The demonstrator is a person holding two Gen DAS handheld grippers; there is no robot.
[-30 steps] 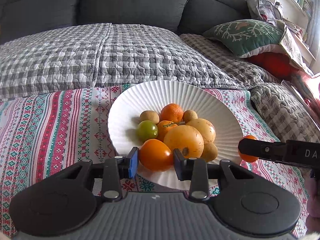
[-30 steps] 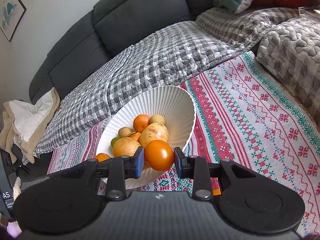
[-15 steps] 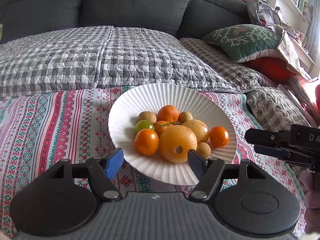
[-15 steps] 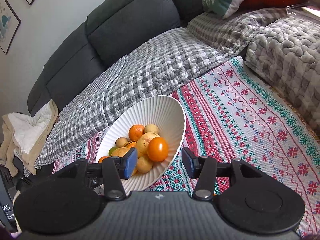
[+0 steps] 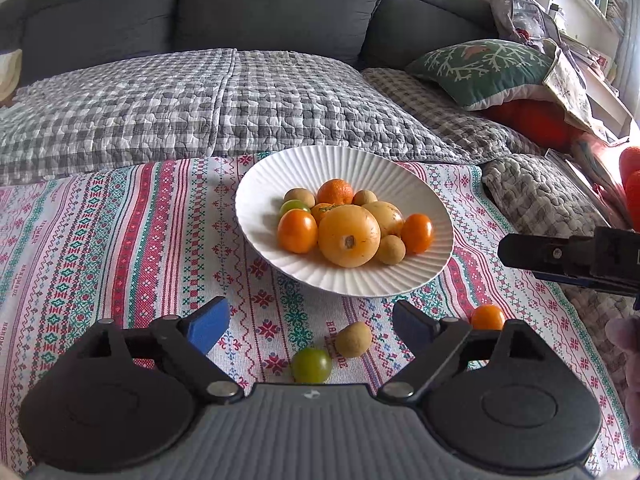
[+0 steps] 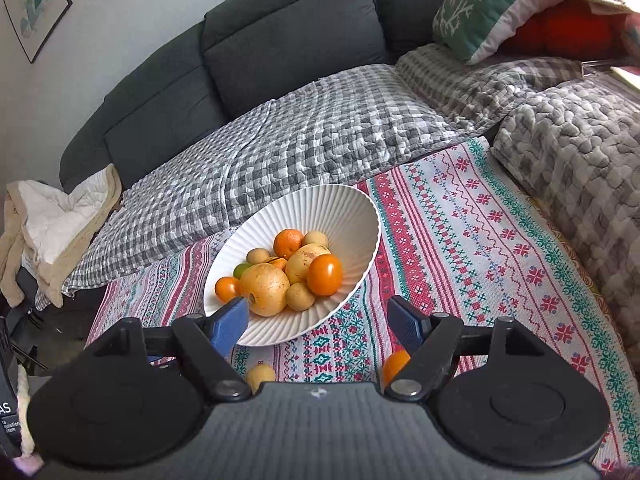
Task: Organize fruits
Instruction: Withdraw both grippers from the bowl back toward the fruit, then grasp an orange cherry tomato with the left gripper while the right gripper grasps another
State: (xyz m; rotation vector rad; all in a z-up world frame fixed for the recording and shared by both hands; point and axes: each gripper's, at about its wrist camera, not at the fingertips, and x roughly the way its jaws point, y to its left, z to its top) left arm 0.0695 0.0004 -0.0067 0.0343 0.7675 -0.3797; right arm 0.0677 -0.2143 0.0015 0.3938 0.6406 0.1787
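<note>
Both grippers have just let go. The left gripper (image 5: 306,322) stands with fingers wide and empty, its jaws having just been opening; the orange tomato (image 5: 297,230) it held a second ago now sits at the near left of the pile in the white ribbed ceramic bowl (image 5: 260,184). The right gripper (image 6: 320,320) has likewise been opening and holds nothing, its own orange tomato (image 6: 325,274) now resting on the pile's right side. Both have pulled back towards the near edge. Three fruits remain on the patterned woven cloth (image 5: 120,240) over the table: a green tomato (image 5: 311,365), a small tan fruit (image 5: 353,339) and a small orange one (image 5: 487,317), likely next.
</note>
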